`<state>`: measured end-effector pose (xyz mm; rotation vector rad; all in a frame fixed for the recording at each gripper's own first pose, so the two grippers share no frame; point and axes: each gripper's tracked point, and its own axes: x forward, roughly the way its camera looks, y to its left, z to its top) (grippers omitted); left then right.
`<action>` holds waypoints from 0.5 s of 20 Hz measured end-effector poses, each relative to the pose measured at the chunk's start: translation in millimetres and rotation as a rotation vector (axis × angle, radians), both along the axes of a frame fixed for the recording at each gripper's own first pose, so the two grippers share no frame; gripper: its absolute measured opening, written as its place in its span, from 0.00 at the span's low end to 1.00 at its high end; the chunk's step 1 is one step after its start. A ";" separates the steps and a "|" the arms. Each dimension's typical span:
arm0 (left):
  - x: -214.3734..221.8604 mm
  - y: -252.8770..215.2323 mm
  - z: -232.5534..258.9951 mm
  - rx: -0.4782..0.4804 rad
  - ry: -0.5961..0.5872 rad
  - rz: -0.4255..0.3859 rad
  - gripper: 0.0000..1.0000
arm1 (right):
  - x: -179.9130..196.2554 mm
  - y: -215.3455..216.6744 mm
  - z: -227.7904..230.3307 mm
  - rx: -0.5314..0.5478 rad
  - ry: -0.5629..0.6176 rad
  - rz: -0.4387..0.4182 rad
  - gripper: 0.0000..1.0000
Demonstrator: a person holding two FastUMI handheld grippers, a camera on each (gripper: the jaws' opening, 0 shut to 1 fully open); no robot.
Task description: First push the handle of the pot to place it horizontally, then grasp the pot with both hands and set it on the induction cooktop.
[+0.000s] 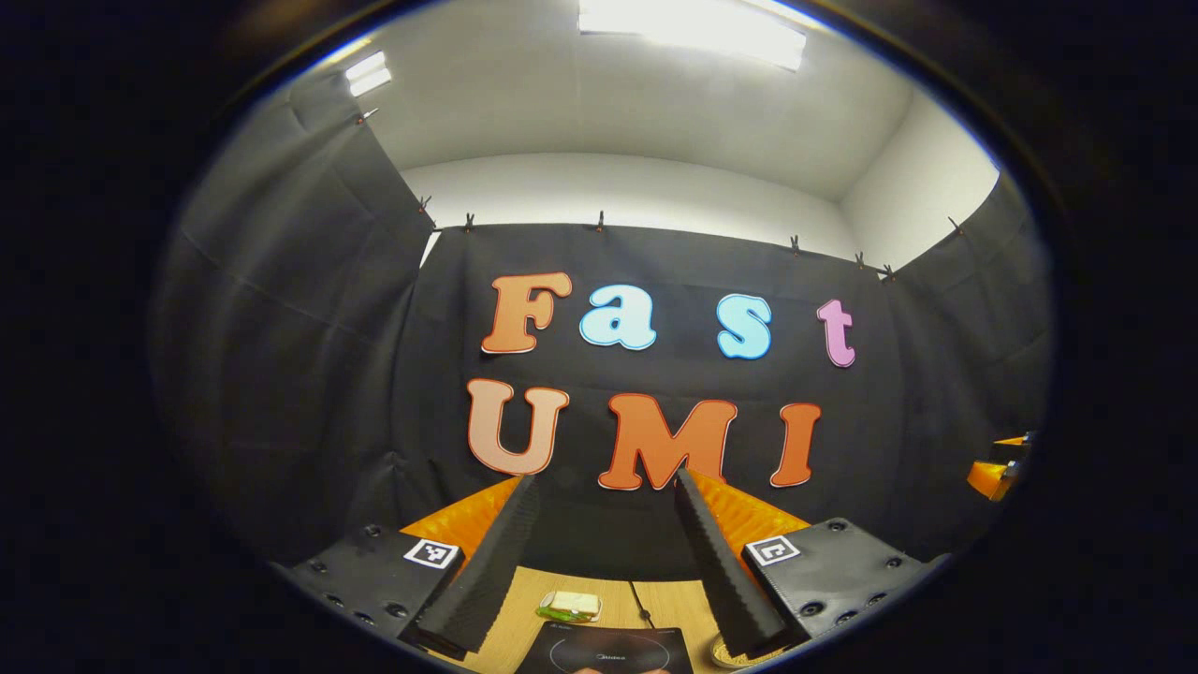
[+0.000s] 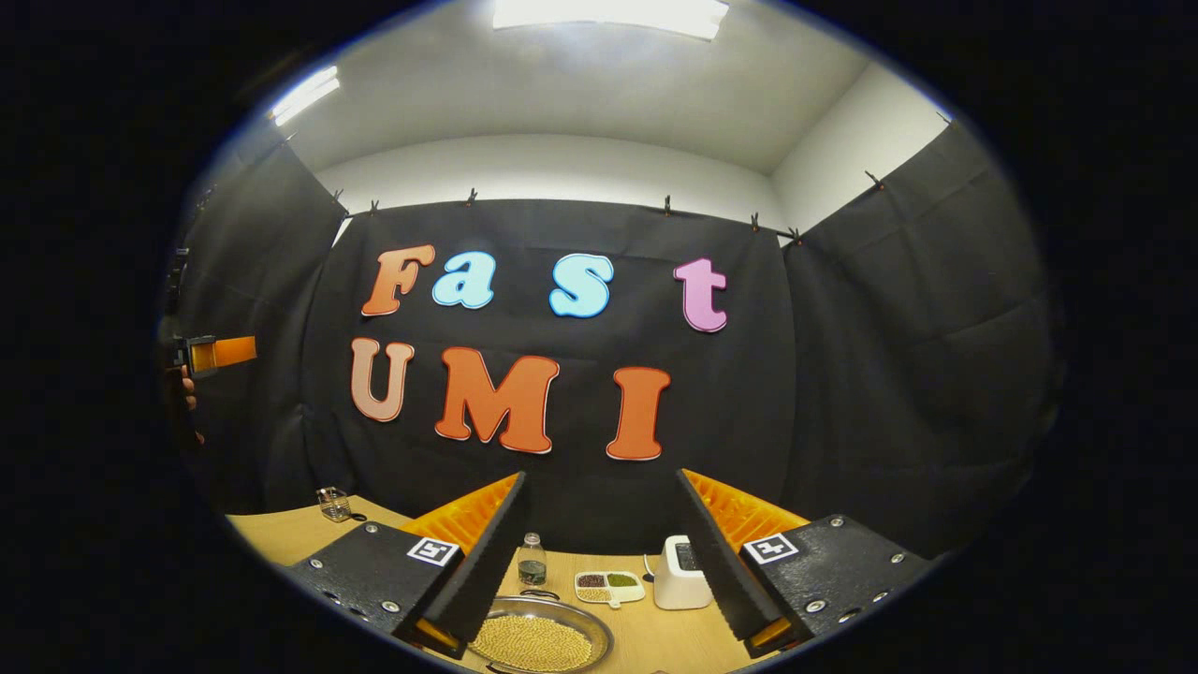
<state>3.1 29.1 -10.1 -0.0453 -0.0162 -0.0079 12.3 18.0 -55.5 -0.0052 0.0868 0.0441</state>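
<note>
Left gripper view: induction cooktop below.

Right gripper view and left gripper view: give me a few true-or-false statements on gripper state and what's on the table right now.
1. The right gripper is open with nothing between its fingers. True.
2. The left gripper is shut on a pot handle. False: it is open and holds nothing.
3. A metal pan of yellow grains sits below the right gripper. True.
4. The divided dish lies on the floor. False: it lies on the wooden table.
5. A black induction cooktop lies below the left gripper. True.
</note>
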 end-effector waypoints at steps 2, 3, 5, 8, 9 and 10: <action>0.5 2.7 -4.6 0.007 0.009 0.003 0.98 | 2.5 5.9 -17.5 0.019 0.044 0.025 0.95; -0.8 3.8 -5.7 0.007 0.008 0.006 0.98 | 2.9 9.8 -28.8 0.015 0.071 0.044 0.95; -0.3 7.5 -9.9 0.010 0.006 0.013 0.98 | 3.3 13.7 -50.3 -0.015 0.117 0.057 0.95; 0.1 10.0 -30.0 0.018 0.037 0.024 0.98 | 0.7 29.7 -81.6 -0.040 0.193 0.098 0.94; 1.0 10.5 -34.2 0.016 0.044 0.025 0.98 | -2.4 35.8 -91.7 -0.036 0.222 0.115 0.93; 0.7 11.7 -38.4 0.011 0.048 0.029 0.98 | -5.8 41.7 -104.4 -0.032 0.253 0.134 0.92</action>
